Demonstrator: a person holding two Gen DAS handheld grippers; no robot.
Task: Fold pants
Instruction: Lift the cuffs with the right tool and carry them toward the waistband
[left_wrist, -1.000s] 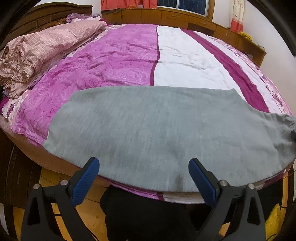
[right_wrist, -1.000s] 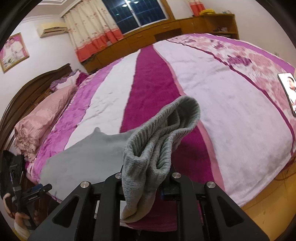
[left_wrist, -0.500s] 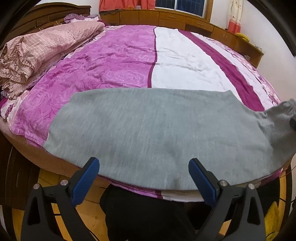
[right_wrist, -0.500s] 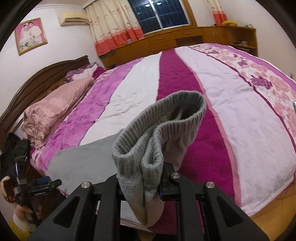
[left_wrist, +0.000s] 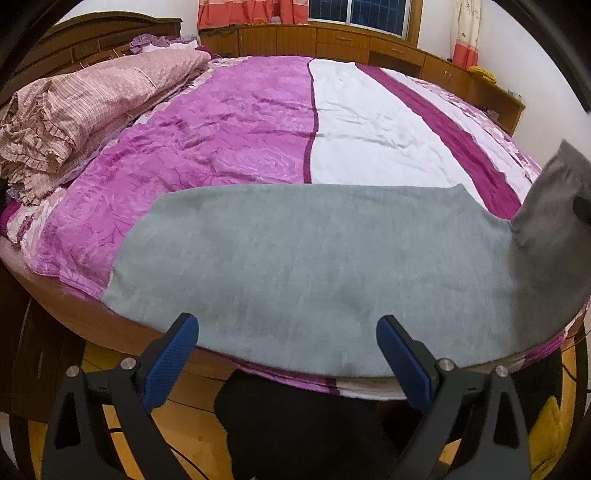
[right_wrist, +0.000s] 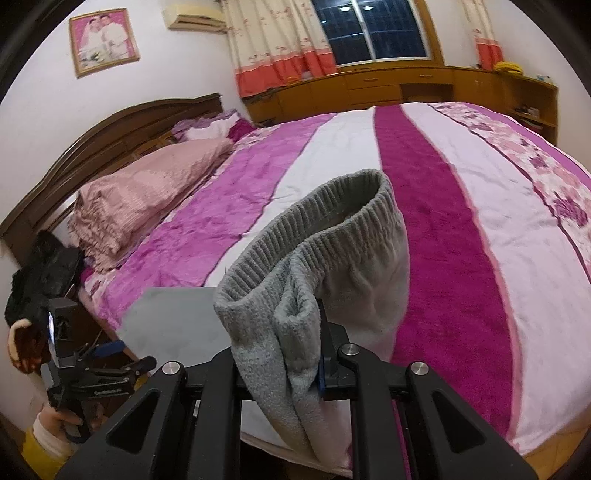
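Pants (left_wrist: 314, 266) lie flat on the bed (left_wrist: 229, 140) ahead of our left hand-held gripper (left_wrist: 287, 360), jaws spread wide; our right hand-held gripper (right_wrist: 295, 363) clamps their ribbed cuff (right_wrist: 325, 221).

Pants (left_wrist: 314, 258) plain grey, ribbed grey cuff (right_wrist: 332, 206). Bedspread (left_wrist: 229, 129) striped: bright purple rose-embossed, white, deep magenta, pale pink floral edge. Quilt (left_wrist: 85, 99) dusty pink, fine check. Curtains (right_wrist: 273, 40) cream floral with orange-red band. Left gripper (left_wrist: 288, 350) black, blue pads.
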